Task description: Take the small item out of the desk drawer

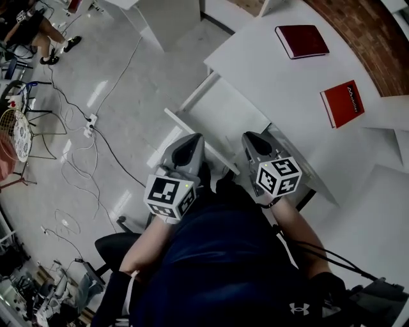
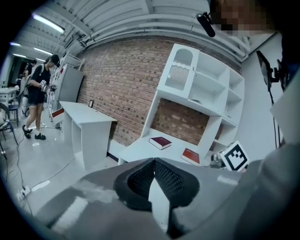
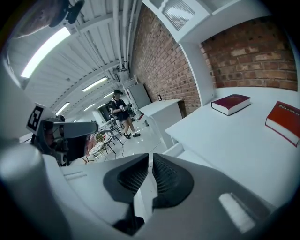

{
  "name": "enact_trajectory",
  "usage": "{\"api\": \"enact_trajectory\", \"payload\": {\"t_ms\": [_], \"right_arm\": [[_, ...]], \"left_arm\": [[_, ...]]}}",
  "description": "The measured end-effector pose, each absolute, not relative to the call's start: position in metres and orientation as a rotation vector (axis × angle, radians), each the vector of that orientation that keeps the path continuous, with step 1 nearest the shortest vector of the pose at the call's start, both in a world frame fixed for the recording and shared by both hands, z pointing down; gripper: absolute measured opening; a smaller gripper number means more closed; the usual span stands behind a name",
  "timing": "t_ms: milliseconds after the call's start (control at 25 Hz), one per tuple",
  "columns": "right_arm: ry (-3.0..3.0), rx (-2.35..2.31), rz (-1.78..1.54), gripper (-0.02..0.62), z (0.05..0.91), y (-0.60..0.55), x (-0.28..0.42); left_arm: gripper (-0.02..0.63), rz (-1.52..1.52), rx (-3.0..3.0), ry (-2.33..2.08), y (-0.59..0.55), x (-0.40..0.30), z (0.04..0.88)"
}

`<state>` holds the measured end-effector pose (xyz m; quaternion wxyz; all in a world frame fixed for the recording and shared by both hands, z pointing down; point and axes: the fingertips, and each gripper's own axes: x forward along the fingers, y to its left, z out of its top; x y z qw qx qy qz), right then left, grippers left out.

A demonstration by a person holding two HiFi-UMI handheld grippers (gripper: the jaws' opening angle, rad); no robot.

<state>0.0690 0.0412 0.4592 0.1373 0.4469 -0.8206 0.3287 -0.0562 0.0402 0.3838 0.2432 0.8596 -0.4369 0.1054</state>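
My left gripper [image 1: 190,145] and right gripper [image 1: 257,143] hover side by side at the front of the white desk [image 1: 275,76]. Both point toward a white drawer [image 1: 220,114] that sticks out from under the desk's edge. What shows of the drawer's inside is bare white, and no small item shows in any view. In the left gripper view, the left gripper [image 2: 153,160] has its jaws touching at the tips, with nothing between them. In the right gripper view, the right gripper [image 3: 150,157] shows a thin slit between its jaws, also with nothing in it.
A dark red book [image 1: 301,41] and a brighter red book [image 1: 342,103] lie on the desk top. Cables and a power strip [image 1: 89,121] run across the floor to the left. A black chair [image 1: 110,246] is under the person. Another white desk [image 1: 160,19] stands farther off.
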Motion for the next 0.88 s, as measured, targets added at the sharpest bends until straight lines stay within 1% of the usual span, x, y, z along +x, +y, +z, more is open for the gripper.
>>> {"api": "enact_trajectory", "payload": {"t_ms": [160,400,640,800,880], "right_arm": [[-2.285,1.285,1.029,0.048,0.486,0.031,0.062],[-2.113,1.288,1.113,0.054,0.538,0.032,0.062],[-2.047,1.155,1.023,0.067,0.579,0.034,0.060],[-1.994,1.050,1.026,0.069,0.607,0.045,0.064],[-1.963,1.010,1.030,0.086,0.624,0.048,0.068]], "left_arm": [[0.005,0.314,2.360,-1.103,0.012,-0.064,0.394],[0.005,0.388,2.385,-0.968,-0.013,-0.078,0.414],[0.005,0.501,2.424,-0.905,-0.027,-0.089,0.448],[0.005,0.559,2.450,-0.902,-0.033,-0.088,0.467],[0.005,0.570,2.455,-0.909,-0.037,-0.083,0.471]]}}
